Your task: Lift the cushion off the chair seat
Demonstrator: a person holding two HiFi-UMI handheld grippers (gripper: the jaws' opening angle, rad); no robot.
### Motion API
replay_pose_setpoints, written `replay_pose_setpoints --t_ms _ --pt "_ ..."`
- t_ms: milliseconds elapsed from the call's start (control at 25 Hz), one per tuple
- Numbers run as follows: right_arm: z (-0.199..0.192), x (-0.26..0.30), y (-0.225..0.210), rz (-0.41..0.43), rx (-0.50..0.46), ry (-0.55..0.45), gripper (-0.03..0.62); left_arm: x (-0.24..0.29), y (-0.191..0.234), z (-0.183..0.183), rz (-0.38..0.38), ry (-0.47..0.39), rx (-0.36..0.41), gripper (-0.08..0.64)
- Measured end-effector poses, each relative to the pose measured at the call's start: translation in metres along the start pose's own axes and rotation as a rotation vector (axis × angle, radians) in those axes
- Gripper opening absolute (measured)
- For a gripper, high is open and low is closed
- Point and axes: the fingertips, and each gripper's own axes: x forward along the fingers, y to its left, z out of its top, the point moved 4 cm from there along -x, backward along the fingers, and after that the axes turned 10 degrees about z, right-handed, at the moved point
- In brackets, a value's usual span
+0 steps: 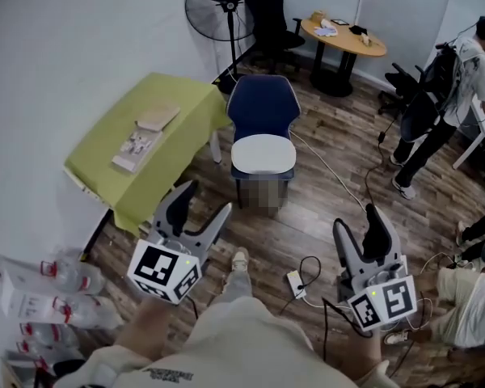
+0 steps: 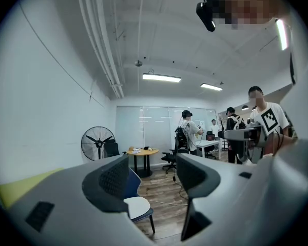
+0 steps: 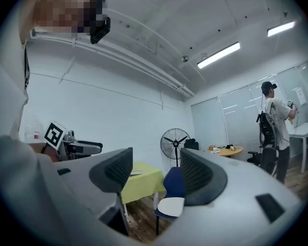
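Note:
A white cushion [image 1: 263, 153] lies on the seat of a blue chair [image 1: 263, 105] in the middle of the room, a step or two ahead of me. My left gripper [image 1: 209, 197] is held open short of the chair, to its lower left, with nothing between its jaws. My right gripper [image 1: 356, 215] is open and empty too, to the chair's lower right. Through the left gripper [image 2: 151, 176] I see the cushion [image 2: 138, 206] low between the jaws, far off. The right gripper [image 3: 156, 170] frames the cushion [image 3: 170, 206] and the chair [image 3: 173, 182] in the same way.
A table under a green cloth [image 1: 145, 144] stands left of the chair, with a fan [image 1: 226, 6] behind. A round table [image 1: 343, 35] and office chairs are at the back. A person [image 1: 453, 95] stands right. Cables [image 1: 307, 277] cross the floor; water bottles [image 1: 56, 289] lie at the lower left.

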Motion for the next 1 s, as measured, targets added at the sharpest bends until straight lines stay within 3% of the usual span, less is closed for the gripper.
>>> replay_pose_setpoints --t_ms 400,1000 --pt "-0.015 0.077 -0.045 -0.002 0.018 0.042 0.287 0.078 0.041 -0.012 0.000 0.042 0.000 0.282" --pt "-0.028 0.230 -0.113 -0.059 0.039 0.097 0.287 0.218 0.144 -0.021 -0.030 0.100 0.003 0.282"
